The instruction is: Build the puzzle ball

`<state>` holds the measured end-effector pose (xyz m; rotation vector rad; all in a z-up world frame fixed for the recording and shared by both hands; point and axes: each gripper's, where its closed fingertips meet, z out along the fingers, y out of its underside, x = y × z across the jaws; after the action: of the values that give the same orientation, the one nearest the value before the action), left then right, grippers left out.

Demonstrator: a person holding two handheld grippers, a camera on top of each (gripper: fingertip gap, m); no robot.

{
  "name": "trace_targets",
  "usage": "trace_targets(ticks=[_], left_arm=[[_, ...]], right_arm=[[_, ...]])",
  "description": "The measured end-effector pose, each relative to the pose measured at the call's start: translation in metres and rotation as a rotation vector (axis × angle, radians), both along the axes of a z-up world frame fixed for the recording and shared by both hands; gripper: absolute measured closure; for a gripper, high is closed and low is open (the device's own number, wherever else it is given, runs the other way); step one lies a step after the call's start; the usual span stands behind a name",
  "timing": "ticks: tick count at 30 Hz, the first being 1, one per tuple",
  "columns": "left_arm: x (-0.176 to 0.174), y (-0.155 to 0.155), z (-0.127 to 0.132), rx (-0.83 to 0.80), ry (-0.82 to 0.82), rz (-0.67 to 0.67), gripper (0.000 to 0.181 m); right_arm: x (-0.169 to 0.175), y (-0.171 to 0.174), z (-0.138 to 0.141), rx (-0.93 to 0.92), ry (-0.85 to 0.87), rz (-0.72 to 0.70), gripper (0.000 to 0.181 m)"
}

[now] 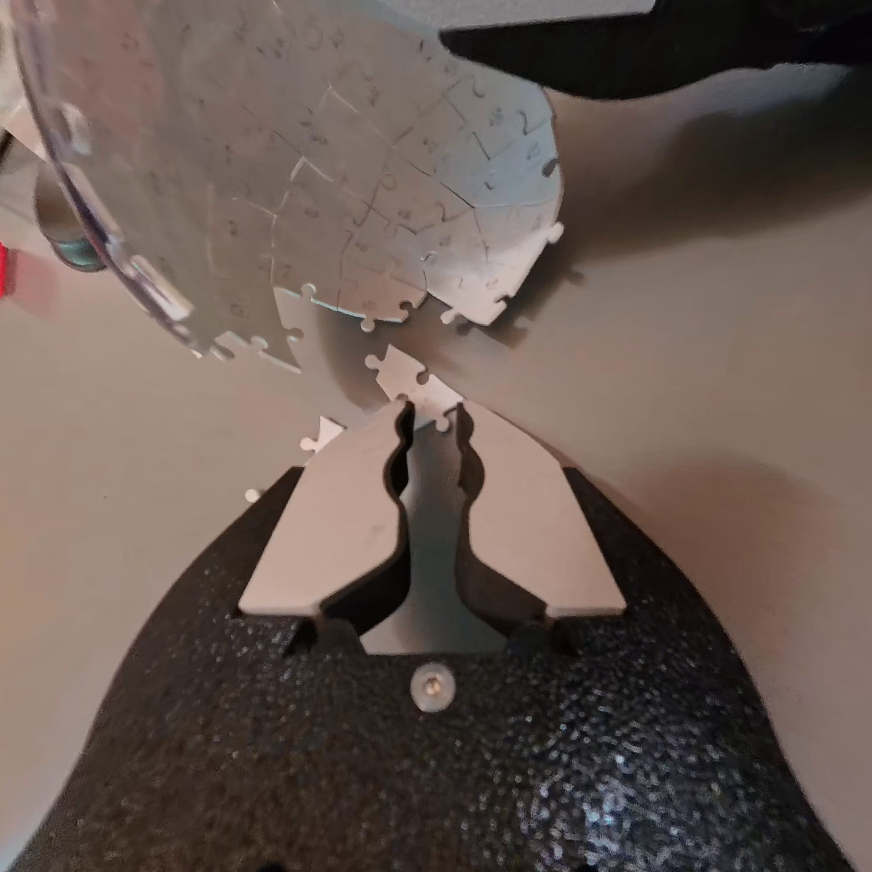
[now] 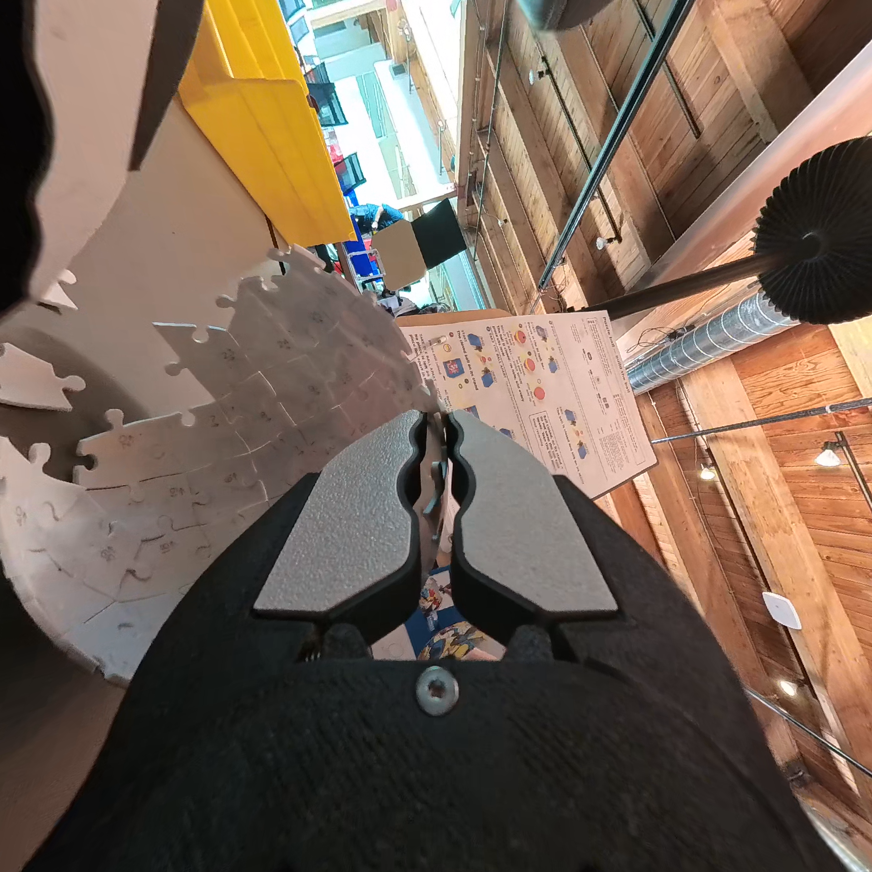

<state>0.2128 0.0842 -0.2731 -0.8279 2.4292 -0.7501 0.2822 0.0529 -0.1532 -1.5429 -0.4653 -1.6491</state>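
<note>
The part-built puzzle ball [image 1: 358, 155] is a curved white shell of joined, numbered pieces, seen from its inner side and held above the table. My left gripper [image 1: 434, 410] is shut on a loose white puzzle piece [image 1: 410, 377] just below the shell's jagged lower edge, with a small gap between them. My right gripper [image 2: 436, 420] is shut on the rim of the shell [image 2: 264, 401], which lies edge-on between its fingers. The right gripper also shows as a black shape at the top of the left wrist view [image 1: 637, 52]. The left gripper [image 2: 28, 165] shows at the top left of the right wrist view.
A clear plastic dome [image 1: 94, 226] lies against the shell's left side. Another loose white piece [image 1: 325, 431] lies on the beige table [image 1: 708, 354] behind my left finger. A yellow bin [image 2: 264, 118], a printed instruction sheet [image 2: 557, 377] and a black round fixture [image 2: 816, 236] are beyond. The grippers' ends are close to 15 cm from one another.
</note>
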Motion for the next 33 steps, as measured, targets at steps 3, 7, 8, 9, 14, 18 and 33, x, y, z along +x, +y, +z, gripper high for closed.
trace_targets(ticks=[3,7,8,9,14,18,33], left_arm=[[0.008,-0.011,0.018,-0.066,-0.102,-0.006,0.164],[0.021,-0.021,0.037,-0.172,-0.2,-0.018,0.172],[0.026,-0.019,0.038,-0.151,-0.222,-0.012,0.174],[0.03,-0.018,0.038,-0.123,-0.238,-0.013,0.175],[0.037,-0.033,0.035,-0.031,-0.328,-0.14,0.181],[0.043,-0.034,0.025,-0.153,-0.163,0.027,0.181],[0.048,-0.048,0.006,-0.203,0.081,0.188,0.181]], right_arm=[[0.001,-0.001,-0.001,0.02,0.032,0.005,0.174],[0.003,-0.001,-0.002,0.027,0.044,0.002,0.174],[0.002,-0.001,-0.002,0.032,0.048,0.005,0.174],[0.002,-0.002,-0.002,0.038,0.053,0.005,0.174],[0.006,-0.004,-0.001,0.06,0.084,-0.004,0.174],[0.009,-0.006,-0.001,0.079,0.109,-0.002,0.174],[0.015,-0.008,-0.002,0.144,0.187,0.008,0.174]])
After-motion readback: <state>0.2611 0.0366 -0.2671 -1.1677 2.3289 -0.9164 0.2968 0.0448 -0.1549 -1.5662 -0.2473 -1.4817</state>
